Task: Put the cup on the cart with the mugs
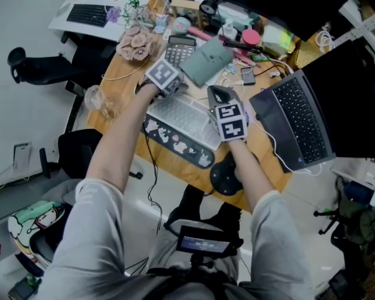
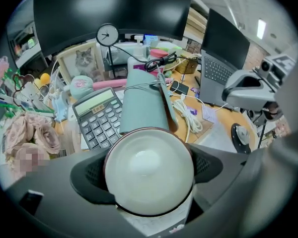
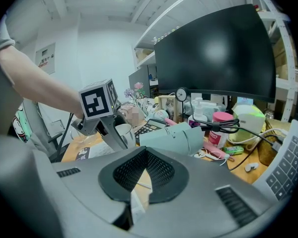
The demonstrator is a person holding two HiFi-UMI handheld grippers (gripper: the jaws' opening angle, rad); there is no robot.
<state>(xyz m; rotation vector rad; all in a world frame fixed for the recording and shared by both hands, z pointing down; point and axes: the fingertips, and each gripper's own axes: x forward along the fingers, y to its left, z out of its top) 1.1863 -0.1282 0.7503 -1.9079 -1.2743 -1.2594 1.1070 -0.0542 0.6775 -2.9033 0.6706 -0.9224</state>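
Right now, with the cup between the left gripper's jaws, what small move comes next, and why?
Probably raise the cup straight up: the left gripper looks closed on its sides, and the calculator and grey-green pouch lie close beyond it, so sliding forward could bump them.

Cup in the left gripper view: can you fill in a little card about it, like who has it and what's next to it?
Thing: white cup, empty inside
Held by: left gripper, jaws closed on its sides
Behind it: calculator and grey-green pouch on the desk
Right gripper: jaws together, holding nothing
Cart with mugs: not in view
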